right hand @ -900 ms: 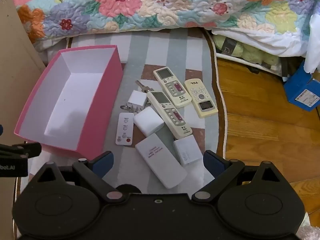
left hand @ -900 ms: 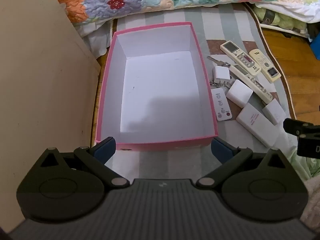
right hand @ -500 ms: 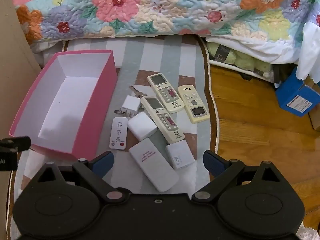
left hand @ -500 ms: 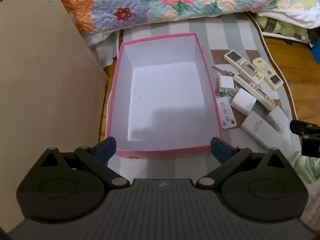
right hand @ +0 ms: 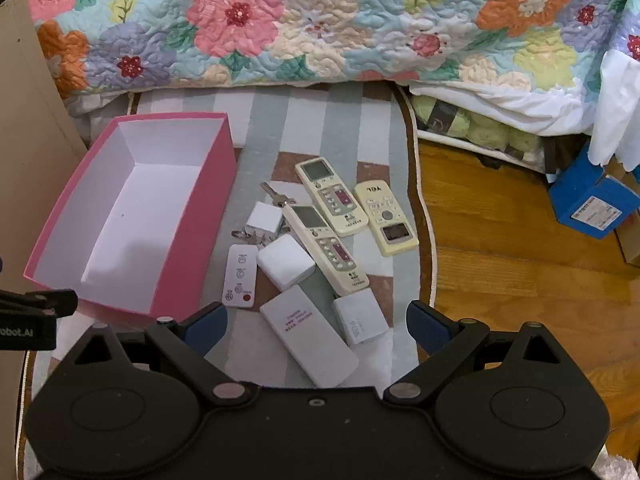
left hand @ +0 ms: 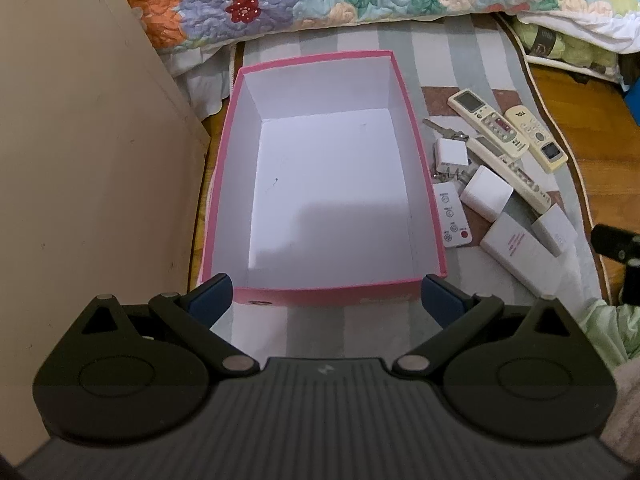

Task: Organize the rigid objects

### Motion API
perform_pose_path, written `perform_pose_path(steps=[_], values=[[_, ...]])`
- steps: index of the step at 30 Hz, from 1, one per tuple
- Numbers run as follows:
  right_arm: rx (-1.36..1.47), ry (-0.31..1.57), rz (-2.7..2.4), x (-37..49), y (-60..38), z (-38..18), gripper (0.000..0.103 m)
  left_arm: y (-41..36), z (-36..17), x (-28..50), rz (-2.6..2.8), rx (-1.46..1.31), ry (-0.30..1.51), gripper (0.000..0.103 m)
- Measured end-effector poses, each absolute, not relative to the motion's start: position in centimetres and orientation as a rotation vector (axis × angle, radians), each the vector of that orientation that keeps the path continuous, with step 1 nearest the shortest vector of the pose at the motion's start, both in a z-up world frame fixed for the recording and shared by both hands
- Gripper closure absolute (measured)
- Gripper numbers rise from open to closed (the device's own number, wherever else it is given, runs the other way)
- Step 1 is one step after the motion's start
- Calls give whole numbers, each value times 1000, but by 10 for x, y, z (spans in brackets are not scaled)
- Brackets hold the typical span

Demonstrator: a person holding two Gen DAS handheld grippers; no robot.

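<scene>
The left gripper hangs over the near end of the pink box, its blue pads spread wide with nothing between them. The right gripper stands just as wide apart, empty too, above the near end of a clutter of small things on the striped rug.

Closest under the right gripper lie a white power bank and a small white box, touching. Just past them sit a slim white remote with a red button, beside the box's outer wall, and a white charger block. A long cream remote runs at a slant behind, a second cream remote and a TCL remote side by side beyond it. A smaller white plug rests by some keys.

The left wrist view looks straight down into the box: white inside, bare. It also shows a beige board hard against the box's left. The right wrist view alone takes in the wooden floor, a blue carton and more of the flowered quilt across the far side.
</scene>
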State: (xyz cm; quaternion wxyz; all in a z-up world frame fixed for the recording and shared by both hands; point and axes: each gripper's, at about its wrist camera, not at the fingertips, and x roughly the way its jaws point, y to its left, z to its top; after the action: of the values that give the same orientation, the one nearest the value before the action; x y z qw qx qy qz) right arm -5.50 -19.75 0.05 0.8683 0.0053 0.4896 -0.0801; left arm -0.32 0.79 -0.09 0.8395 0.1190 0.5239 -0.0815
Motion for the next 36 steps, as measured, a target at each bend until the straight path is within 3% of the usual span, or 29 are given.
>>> perform_pose_path(steps=[36], values=[[24,1060,-63,-56,-163,2,4,26,4,-6,-188,191,1088,3]])
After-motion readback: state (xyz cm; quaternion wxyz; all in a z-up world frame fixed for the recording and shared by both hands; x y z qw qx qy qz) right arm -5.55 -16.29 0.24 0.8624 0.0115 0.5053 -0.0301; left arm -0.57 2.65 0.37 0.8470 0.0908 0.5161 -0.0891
